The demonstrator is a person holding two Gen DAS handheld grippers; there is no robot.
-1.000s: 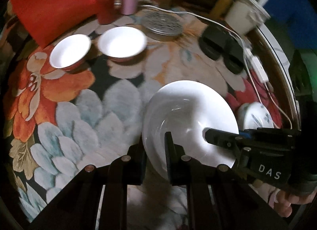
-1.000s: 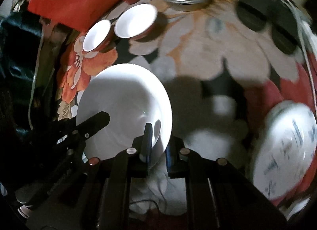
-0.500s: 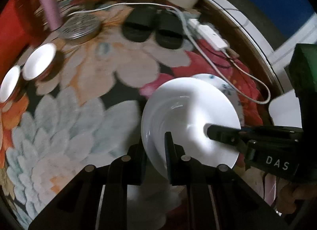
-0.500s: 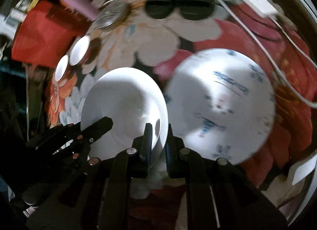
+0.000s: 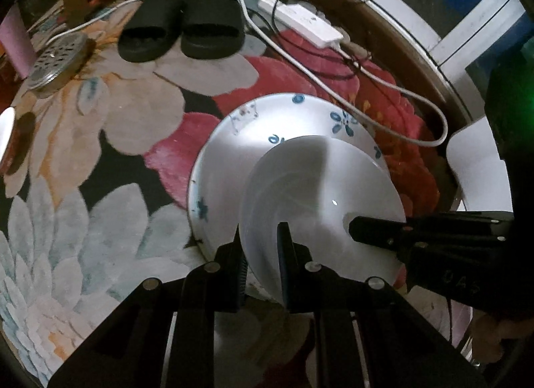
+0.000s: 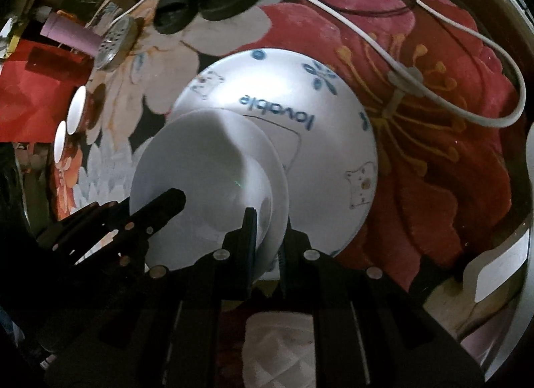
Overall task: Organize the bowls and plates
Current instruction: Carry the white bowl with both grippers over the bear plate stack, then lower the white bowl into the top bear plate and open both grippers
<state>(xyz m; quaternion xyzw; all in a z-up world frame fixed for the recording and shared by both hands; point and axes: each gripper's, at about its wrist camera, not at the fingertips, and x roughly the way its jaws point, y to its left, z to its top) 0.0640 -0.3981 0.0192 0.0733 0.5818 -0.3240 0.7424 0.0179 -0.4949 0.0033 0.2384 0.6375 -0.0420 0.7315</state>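
A plain white plate [image 5: 320, 194] hangs just above a larger patterned plate [image 5: 253, 134] that lies on the floral carpet. My left gripper [image 5: 262, 247] is shut on the white plate's near rim. My right gripper [image 5: 353, 226] comes in from the right and grips the opposite rim. From the right wrist, my right gripper [image 6: 268, 231] pinches the white plate [image 6: 207, 167] while my left gripper [image 6: 177, 197] holds its left side. The patterned plate [image 6: 327, 127] carries blue flowers and lettering. Two small white bowls [image 6: 76, 111] stand far to the left.
Black slippers [image 5: 180, 30], a white cable [image 5: 333, 94] and a power strip [image 5: 303, 20] lie beyond the plates. A round metal lid [image 5: 56, 60] and a pink cylinder [image 5: 15, 40] sit at the far left. A white object [image 5: 477, 161] stands at the right edge.
Both grippers have carried the white plate to the right across the carpet, away from the small bowls, and slightly down. It now hangs over the patterned plate.
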